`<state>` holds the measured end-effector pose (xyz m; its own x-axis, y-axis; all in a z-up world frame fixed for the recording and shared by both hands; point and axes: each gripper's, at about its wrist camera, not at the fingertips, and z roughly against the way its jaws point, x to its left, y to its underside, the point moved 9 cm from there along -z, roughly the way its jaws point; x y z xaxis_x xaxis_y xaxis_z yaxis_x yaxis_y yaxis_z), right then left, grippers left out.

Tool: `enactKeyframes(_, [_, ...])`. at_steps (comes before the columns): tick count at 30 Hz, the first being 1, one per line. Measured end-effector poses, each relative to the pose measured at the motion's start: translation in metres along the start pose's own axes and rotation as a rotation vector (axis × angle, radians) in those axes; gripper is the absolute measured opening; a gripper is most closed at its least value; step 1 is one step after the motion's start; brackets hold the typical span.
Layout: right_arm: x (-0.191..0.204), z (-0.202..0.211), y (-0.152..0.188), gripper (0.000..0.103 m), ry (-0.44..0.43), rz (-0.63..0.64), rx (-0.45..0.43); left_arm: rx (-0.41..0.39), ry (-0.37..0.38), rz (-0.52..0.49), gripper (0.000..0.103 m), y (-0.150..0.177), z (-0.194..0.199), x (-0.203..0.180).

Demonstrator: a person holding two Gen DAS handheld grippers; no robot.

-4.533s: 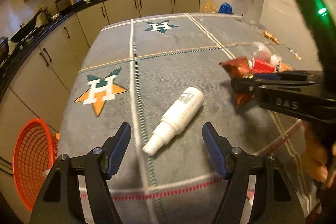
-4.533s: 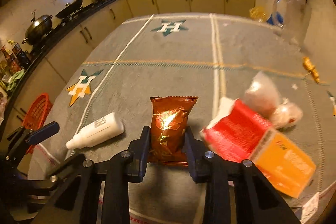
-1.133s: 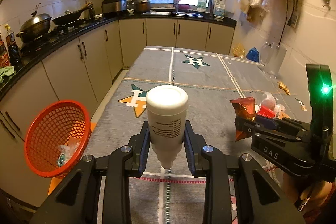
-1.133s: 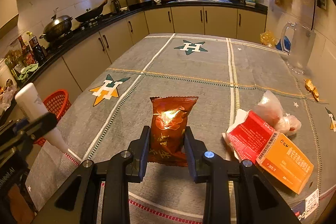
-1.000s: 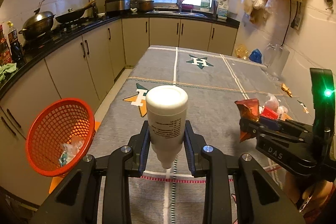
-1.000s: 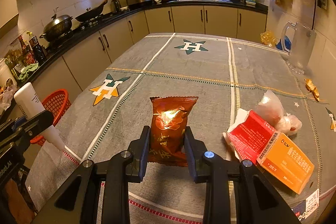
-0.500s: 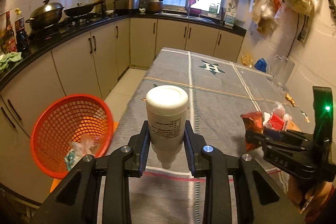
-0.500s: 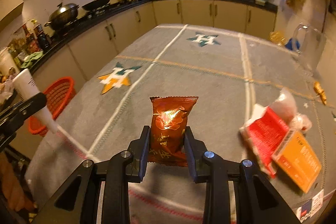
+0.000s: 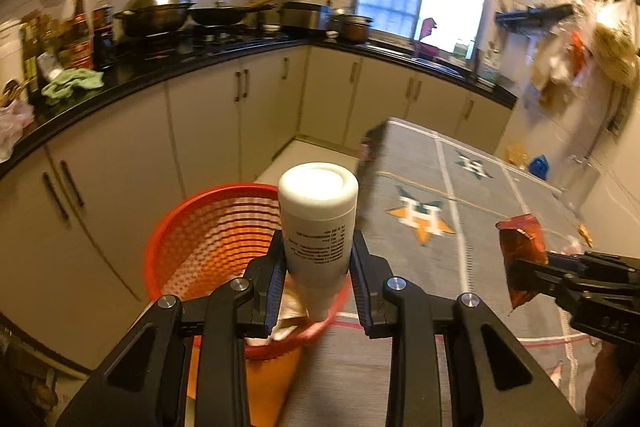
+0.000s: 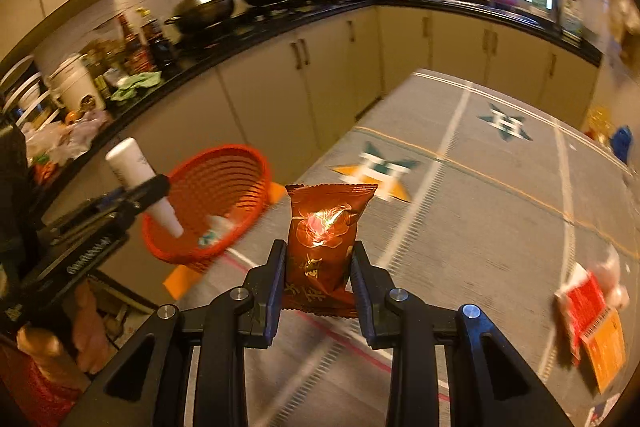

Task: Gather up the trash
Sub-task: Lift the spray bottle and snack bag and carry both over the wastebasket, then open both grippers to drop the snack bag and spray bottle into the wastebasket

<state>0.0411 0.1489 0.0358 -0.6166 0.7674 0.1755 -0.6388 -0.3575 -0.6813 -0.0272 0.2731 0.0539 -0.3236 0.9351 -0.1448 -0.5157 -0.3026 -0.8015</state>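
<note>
Two tools are seen, each with one item pinched between its fingers. One white bottle [image 9: 317, 223] is clamped by the left tool [image 9: 318, 281], its flat base toward the camera and its narrow nozzle pointing down over one red mesh basket [image 9: 188, 239]; in the right wrist view the same bottle [image 10: 142, 185] is held tilted above the basket [image 10: 240, 183], which stands just beside the edge of the cloth-covered counter [image 10: 480, 219]. Crumpled pale wrappers [image 10: 216, 229] are seen lying inside the basket; their number cannot be told through the blur. One brown foil snack packet [image 10: 326, 245] is pinched upright by the right tool [image 10: 318, 285], held above the counter near its basket-side edge, and is also seen in the left wrist view [image 9: 522, 259]. On the counter, well apart from the basket, one red-and-orange carton [image 10: 596, 323] lies with a pale crumpled plastic bag [image 10: 612, 277] touching it.
</note>
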Motion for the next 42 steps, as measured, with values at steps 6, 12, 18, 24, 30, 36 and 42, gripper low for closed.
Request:
enactKeyframes(6, [0.044, -0.030, -0.019, 0.034, -0.091, 0.019, 0.032, 0.021, -0.030, 0.042, 0.029, 0.006, -0.012, 0.032])
enactKeyframes(12, [0.069, -0.056, -0.030, 0.034, -0.142, 0.031, 0.069, 0.048, -0.041, 0.059, 0.029, 0.016, -0.026, 0.048])
enactKeyframes(18, [0.083, -0.084, -0.034, 0.034, -0.158, 0.028, 0.097, 0.076, -0.051, 0.068, 0.029, 0.024, -0.037, 0.059])
enactKeyframes(24, [0.085, -0.106, -0.035, 0.034, -0.175, 0.006, 0.125, 0.093, -0.061, 0.062, 0.029, 0.030, -0.045, 0.065])
enactKeyframes(30, [0.091, -0.122, -0.038, 0.034, -0.182, -0.002, 0.139, 0.107, -0.060, 0.063, 0.029, 0.033, -0.054, 0.066])
enactKeyframes(36, [0.090, -0.133, -0.039, 0.034, -0.187, -0.018, 0.157, 0.118, -0.055, 0.068, 0.029, 0.034, -0.060, 0.070])
enactKeyframes(42, [0.092, -0.141, -0.041, 0.035, -0.187, -0.018, 0.164, 0.127, -0.054, 0.074, 0.029, 0.035, -0.066, 0.072])
